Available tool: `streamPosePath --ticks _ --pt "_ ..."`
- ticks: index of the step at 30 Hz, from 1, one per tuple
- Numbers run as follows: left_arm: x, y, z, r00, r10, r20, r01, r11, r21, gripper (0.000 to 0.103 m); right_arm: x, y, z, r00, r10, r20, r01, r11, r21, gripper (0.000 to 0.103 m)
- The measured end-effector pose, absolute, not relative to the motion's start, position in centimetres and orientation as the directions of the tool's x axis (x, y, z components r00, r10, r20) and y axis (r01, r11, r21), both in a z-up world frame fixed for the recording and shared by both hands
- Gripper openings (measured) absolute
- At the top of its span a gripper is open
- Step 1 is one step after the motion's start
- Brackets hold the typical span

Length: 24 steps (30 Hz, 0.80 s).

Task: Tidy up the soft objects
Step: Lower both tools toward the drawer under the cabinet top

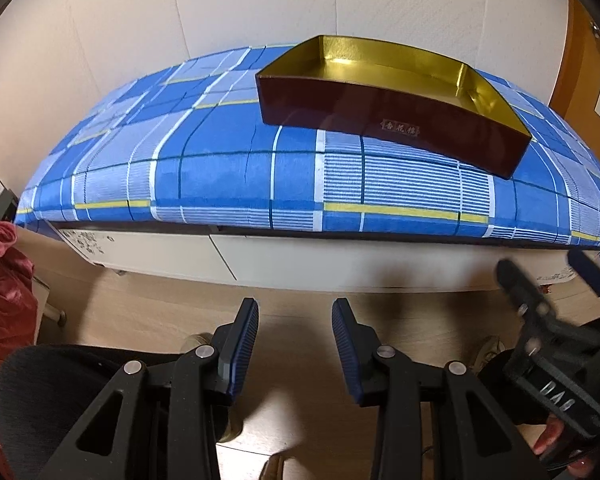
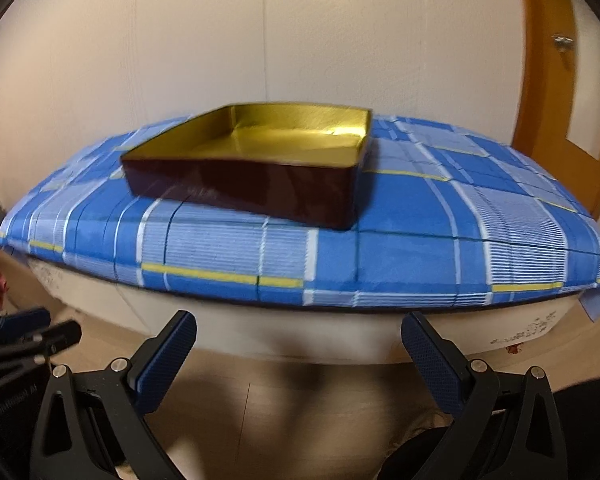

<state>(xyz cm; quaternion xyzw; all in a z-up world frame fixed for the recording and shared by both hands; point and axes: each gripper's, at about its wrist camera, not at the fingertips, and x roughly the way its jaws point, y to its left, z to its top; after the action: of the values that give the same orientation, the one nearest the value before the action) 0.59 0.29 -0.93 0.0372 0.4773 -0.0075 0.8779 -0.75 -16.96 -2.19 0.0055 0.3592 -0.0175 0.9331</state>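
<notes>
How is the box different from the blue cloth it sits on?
The box is stiff, with upright walls; the cloth is soft and lies flat. The box is dark red outside and shiny gold inside; the cloth is blue checked with white and yellow stripes. The box is smaller than the cloth. Both rest on the white table.

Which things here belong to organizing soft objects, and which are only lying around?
For the job:
- open box, gold inside and empty
- left gripper and right gripper, nothing between the jaws

Lying about:
- blue checked cloth
- red fabric at the floor
- wooden door
</notes>
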Motion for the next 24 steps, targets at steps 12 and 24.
streamPosePath --ticks 12,24 --pt "1.6 4.3 -5.0 0.380 -0.269 -0.885 0.020 0.959 -0.283 0.038 1.2 -14.4 -8.8 0.551 -0.021 -0.834 -0.228 0.958 -0.175 0.103" --pt "1.9 5.3 -7.3 0.313 -0.269 -0.911 -0.018 0.957 -0.289 0.038 5.0 -14.1 -16.1 0.436 -0.238 -0.868 -0.446 0.780 -0.438 0.103"
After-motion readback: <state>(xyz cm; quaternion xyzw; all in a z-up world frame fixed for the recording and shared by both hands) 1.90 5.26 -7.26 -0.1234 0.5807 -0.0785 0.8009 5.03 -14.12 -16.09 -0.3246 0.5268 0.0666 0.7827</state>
